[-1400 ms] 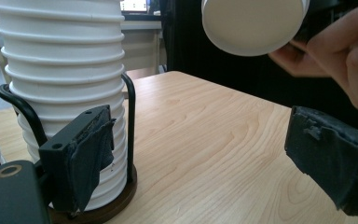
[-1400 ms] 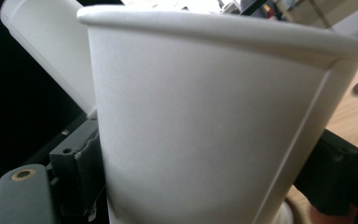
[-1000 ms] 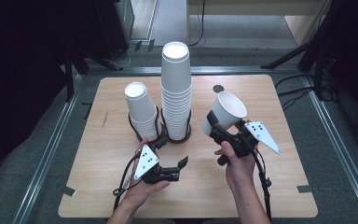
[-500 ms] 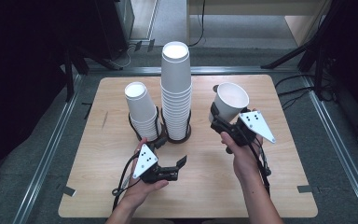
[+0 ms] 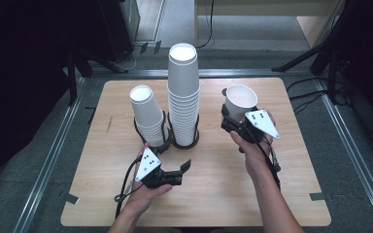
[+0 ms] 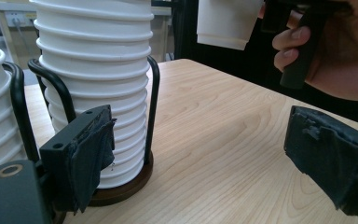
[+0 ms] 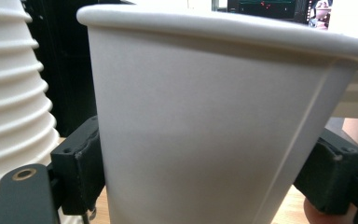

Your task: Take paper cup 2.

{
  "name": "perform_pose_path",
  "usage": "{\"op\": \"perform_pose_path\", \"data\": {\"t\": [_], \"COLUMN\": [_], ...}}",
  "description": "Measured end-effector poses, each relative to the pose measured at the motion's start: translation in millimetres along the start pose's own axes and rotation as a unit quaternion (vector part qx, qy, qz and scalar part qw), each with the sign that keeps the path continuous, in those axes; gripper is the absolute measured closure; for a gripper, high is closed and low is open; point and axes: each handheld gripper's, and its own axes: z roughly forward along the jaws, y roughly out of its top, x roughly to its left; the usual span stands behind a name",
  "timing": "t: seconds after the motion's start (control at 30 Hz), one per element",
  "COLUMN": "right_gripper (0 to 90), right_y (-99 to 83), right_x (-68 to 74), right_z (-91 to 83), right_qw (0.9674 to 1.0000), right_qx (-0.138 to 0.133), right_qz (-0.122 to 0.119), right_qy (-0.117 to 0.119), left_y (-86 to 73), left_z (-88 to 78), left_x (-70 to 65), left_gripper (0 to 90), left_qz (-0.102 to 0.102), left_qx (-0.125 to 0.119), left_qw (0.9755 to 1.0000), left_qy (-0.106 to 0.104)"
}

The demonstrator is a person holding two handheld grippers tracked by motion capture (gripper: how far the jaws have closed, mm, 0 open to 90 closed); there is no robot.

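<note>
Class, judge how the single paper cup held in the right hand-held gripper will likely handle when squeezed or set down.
The paper cup is thin-walled, so it probably dents if the right hand-held gripper squeezes harder. Empty and narrow at the base, it likely weighs little and tips easily.

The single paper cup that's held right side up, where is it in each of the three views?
High view: the cup sits right of centre, held by the right gripper.
Left gripper view: top edge, right of centre.
Right gripper view: centre, between the jaws.
Shared landmark: the tall cup stack.
</note>
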Motion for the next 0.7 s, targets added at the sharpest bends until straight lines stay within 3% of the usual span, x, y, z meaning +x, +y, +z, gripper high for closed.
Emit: {"op": "perform_pose_path", "data": {"t": [0.4, 0.7], "right_gripper": [15.4, 15.5], "right_y": [-27.6, -42.5], "right_x": [-17.4, -29.4], "right_z": [24.8, 39.1], "right_qw": [0.9991, 0.9983], "right_qx": [0.013, 0.023], "right_qz": [-0.03, -0.036], "right_qy": [-0.028, -0.04], "left_y": [-0.3, -0.3], "left_z": [-0.3, -0.7], "left_x": [2.0, 4.0], "left_gripper": [8.6, 8.6], "left_qz": [-0.004, -0.011], "left_qx": [0.003, 0.008], "left_qw": [1.0, 0.9999], "left_qy": [0.002, 0.001]}}
